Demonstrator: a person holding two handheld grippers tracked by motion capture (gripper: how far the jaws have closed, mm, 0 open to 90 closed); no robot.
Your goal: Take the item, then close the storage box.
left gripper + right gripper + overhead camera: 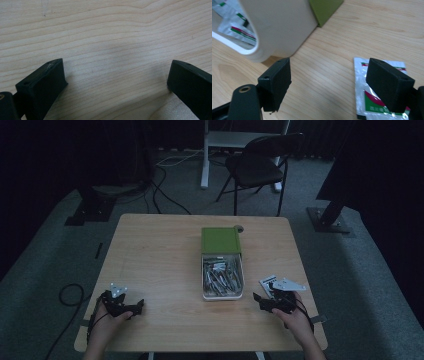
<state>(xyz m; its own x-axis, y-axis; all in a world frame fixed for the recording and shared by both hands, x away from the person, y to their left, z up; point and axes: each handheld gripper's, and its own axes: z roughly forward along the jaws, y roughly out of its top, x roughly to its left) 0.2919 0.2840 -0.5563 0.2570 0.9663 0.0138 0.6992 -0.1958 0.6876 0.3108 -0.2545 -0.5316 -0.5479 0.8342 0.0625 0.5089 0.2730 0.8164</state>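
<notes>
My right gripper (328,75) rests low on the wooden surface (155,260), jaws spread wide and holding nothing, a silver sachet (372,100) lying flat under its right jaw. The white box (279,27) of sachets stands just beyond its left jaw. My left gripper (116,77) sits with jaws agape over bare wood.

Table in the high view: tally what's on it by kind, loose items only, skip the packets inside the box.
White box with green lid, holding packets: 1
Loose packet on the wood beside the right claw: 1
Claws resting on the table, left claw and right: 2
Total: 4
</notes>
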